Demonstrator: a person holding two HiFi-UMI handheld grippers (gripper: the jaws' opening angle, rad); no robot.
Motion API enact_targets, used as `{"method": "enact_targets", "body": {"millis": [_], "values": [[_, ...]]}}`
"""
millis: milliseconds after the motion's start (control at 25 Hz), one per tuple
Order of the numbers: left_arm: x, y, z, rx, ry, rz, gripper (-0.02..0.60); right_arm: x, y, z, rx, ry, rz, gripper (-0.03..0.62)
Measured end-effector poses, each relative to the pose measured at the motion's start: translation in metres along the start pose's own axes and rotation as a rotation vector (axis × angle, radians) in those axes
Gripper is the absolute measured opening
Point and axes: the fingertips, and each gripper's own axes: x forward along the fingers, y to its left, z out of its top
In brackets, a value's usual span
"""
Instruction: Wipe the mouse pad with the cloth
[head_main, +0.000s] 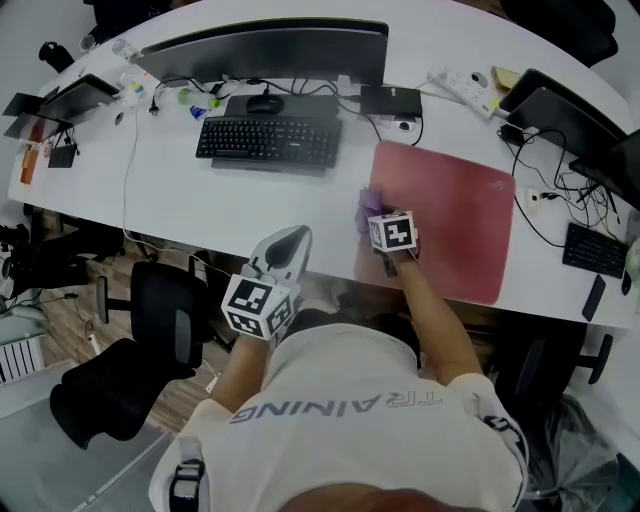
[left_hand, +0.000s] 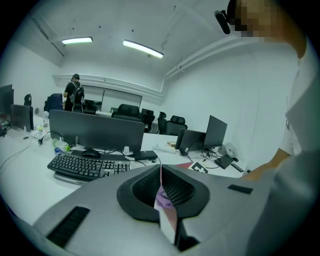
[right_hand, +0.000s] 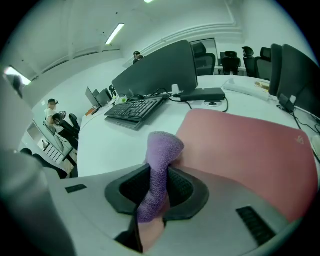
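Currently the right gripper (head_main: 380, 222) is clamped on the cloth (head_main: 368, 208), a purple fuzzy one. In the right gripper view the jaws pinch its lower part and the rest stands up and curls over above them (right_hand: 161, 150). Gripper (right_hand: 160, 176) sits at the mouse pad's left edge, near the pad's front-left corner. The cloth's free end hangs over the line where the pad meets the bare desk; can't tell if it presses on the pad surface.

Mouse pad (head_main: 450, 220) is red-pink, large, flat on the white desk (head_main: 250, 205), with its front edge close to the desk's edge by the person. In the right gripper view the pad (right_hand: 240, 145) fills the space right of the cloth.

Left gripper (head_main: 290, 243) is well left of the pad, held off the desk's front edge in front of the person's torso, not touching the pad or the cloth. In the left gripper view (left_hand: 160, 172) its jaws are closed together along a thin line and it grips no object.

Black keyboard (head_main: 268, 140) lies left of the pad and further back, well apart from it. A wide dark monitor (head_main: 270, 50) stands behind the keyboard. A white power strip (head_main: 460, 85) lies behind the pad near the desk's far edge. A black office chair (head_main: 150, 320) stands on the floor, left of the left gripper.
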Motion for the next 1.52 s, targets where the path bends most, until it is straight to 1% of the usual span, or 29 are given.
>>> {"method": "enact_targets", "body": {"millis": [160,360,560,720,1000,1160,1280,1400,1520], "values": [[0.017,-0.019,0.001,0.008,0.009,-0.025,0.032,-0.016,-0.033,-0.015,0.035,0.000,-0.018,0.104],[0.037,-0.059,0.005,0.013,0.015,-0.063,0.032,-0.044,-0.077,-0.032,0.011,0.010,-0.070,0.104],[0.057,-0.101,0.016,0.037,0.002,-0.085,0.032,-0.073,-0.125,-0.054,0.031,0.013,-0.098,0.104],[0.071,-0.132,0.019,0.046,0.000,-0.090,0.032,-0.099,-0.164,-0.066,0.052,0.009,-0.126,0.106],[0.095,-0.188,0.018,0.040,-0.017,-0.097,0.032,-0.149,-0.239,-0.098,0.075,0.013,-0.186,0.107],[0.109,-0.220,0.018,0.020,-0.043,-0.101,0.032,-0.176,-0.280,-0.115,0.098,0.009,-0.212,0.107],[0.118,-0.242,0.022,0.020,-0.062,-0.101,0.032,-0.194,-0.308,-0.127,0.102,0.005,-0.227,0.107],[0.122,-0.257,0.022,0.023,-0.065,-0.098,0.032,-0.208,-0.330,-0.136,0.109,0.000,-0.243,0.107],[0.119,-0.261,0.018,0.028,-0.066,-0.089,0.032,-0.219,-0.345,-0.143,0.127,-0.001,-0.275,0.107]]}}
